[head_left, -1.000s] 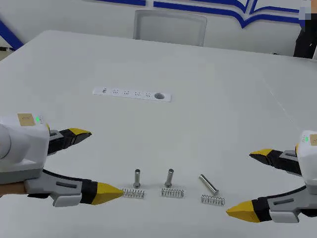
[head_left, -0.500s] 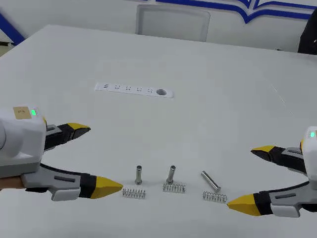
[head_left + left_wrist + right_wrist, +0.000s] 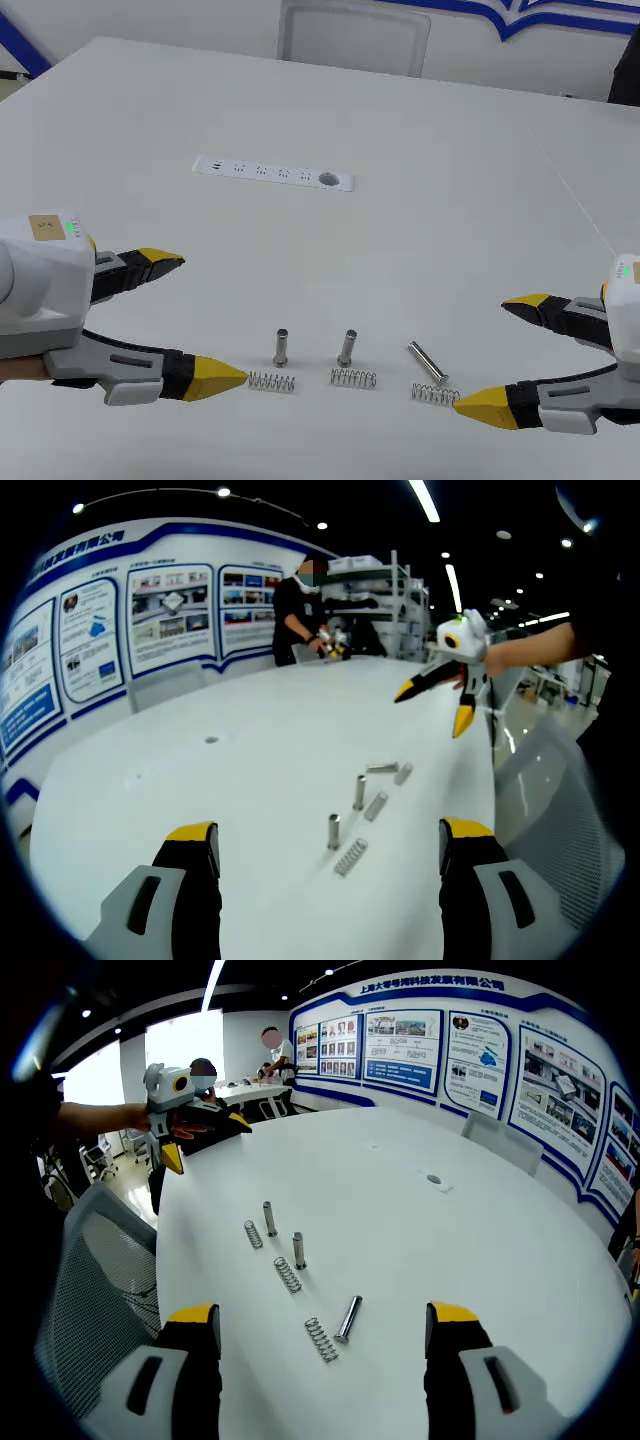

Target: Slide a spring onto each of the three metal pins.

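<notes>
Springs lie in a row near the front edge of the white table (image 3: 420, 150): the left spring (image 3: 271, 381), the middle spring (image 3: 353, 378) and the right spring (image 3: 433, 395). Just behind each one is a metal pin. The left pin (image 3: 281, 346) and the middle pin (image 3: 347, 347) stand up, and the right pin (image 3: 426, 363) lies on its side.

A white power strip (image 3: 272, 172) lies farther back, well apart from them. A grey chair (image 3: 354, 35) is behind the table.

The left gripper (image 3: 214, 318) is held up to the left of the row and the right gripper (image 3: 479, 353) to the right. Their yellow tips point inward, and both have their jaws wide apart.

The walls have blue-edged posters (image 3: 400, 1035). A person (image 3: 300, 605) stands at the far end.
</notes>
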### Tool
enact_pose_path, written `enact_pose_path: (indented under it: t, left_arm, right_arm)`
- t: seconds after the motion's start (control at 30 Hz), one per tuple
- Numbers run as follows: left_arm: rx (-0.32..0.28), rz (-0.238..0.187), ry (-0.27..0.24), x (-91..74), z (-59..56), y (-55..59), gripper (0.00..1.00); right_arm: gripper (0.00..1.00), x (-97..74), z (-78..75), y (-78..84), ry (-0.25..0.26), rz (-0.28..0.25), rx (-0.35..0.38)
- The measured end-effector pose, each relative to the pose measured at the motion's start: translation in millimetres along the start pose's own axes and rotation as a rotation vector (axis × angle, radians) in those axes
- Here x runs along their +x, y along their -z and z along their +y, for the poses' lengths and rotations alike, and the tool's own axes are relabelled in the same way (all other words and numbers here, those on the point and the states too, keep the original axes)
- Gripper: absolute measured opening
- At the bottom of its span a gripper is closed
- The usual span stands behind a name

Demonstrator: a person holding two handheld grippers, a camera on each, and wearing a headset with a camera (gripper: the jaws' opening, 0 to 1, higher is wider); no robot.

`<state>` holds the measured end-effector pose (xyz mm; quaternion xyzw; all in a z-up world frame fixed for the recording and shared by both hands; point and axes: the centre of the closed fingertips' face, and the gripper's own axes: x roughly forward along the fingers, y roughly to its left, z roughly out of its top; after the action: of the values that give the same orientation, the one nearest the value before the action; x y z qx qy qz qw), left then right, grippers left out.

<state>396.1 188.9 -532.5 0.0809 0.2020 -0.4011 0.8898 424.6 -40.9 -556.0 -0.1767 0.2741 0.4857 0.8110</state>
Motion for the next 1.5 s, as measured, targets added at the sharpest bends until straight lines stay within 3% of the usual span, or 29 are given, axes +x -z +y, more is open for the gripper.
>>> enact_pose_path:
  t: [0.53, 0.7, 0.8, 1.17, 1.27, 1.5]
  left_arm:
    - [-0.007, 0.005, 0.013, 3.4, -4.7, 5.1, 0.92]
    - [-0.010, 0.008, 0.004, 2.0, -1.0, 6.4, 0.92]
    - [-0.020, 0.001, 0.000, 0.5, 1.8, 5.7, 0.92]
    - [-0.027, 0.003, 0.002, 2.7, -0.1, 7.0, 0.92]
    - [-0.026, 0.007, 0.001, 2.8, -0.3, 8.4, 0.92]
    - [-0.042, 0.014, -0.015, -0.2, 2.5, 13.9, 0.91]
  right_arm:
    - [0.77, 13.6, -5.3, 0.0, 0.005, -0.020, 0.042]
    - [0.64, 17.4, -19.4, -6.2, 0.064, -0.042, 0.040]
    - [0.60, 20.2, -20.9, -12.2, 0.062, -0.075, 0.077]
    - [0.54, 47.6, -22.3, 0.0, 0.056, -0.021, 0.080]
    - [0.51, 55.2, -23.9, 9.4, 0.051, 0.015, 0.127]
    - [0.38, 68.6, -38.8, 20.7, 0.100, 0.034, 0.188]
